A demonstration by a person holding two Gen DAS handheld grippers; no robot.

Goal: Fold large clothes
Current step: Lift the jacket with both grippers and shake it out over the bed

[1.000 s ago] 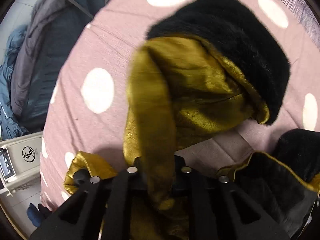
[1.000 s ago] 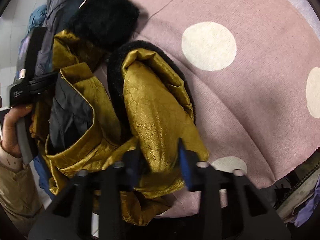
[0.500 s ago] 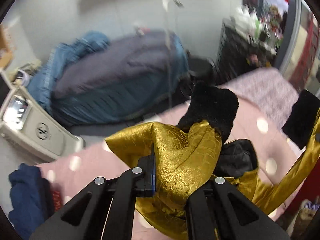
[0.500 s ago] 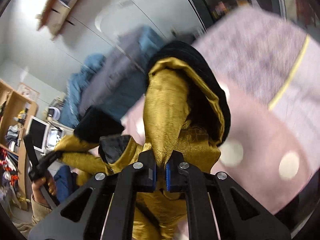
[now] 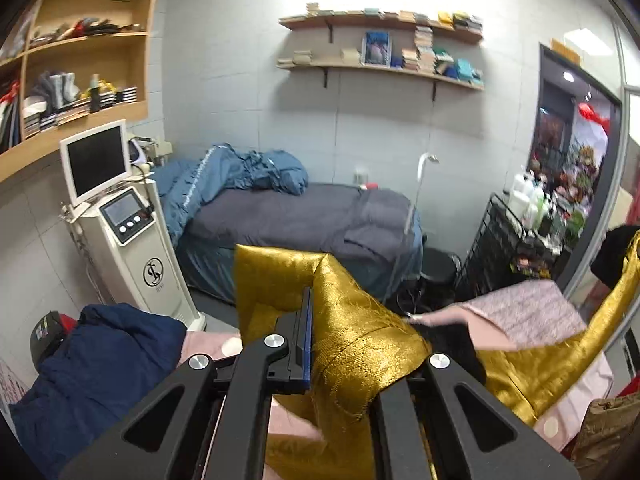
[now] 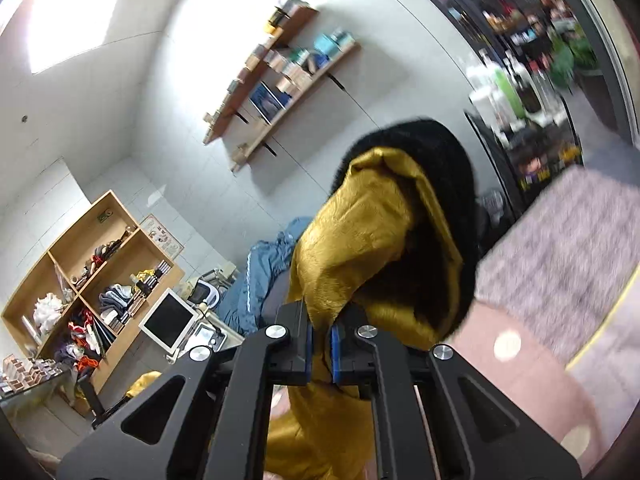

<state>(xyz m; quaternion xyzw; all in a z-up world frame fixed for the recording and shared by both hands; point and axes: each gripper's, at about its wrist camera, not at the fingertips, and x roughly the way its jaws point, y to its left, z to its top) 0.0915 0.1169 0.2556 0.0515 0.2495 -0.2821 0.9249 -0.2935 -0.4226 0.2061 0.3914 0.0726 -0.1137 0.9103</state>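
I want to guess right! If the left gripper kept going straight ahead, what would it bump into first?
Probably the bed with the gray cover. The left gripper, shut on the gold coat, points across open floor toward it. Depth is hard to judge here.

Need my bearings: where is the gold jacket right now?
The gold jacket hangs clamped in the left gripper and right gripper, above the pink dotted bedspread.

Black angular jaws, blue pads (image 6: 308, 350), silver screws (image 5: 275, 340) at the joints.
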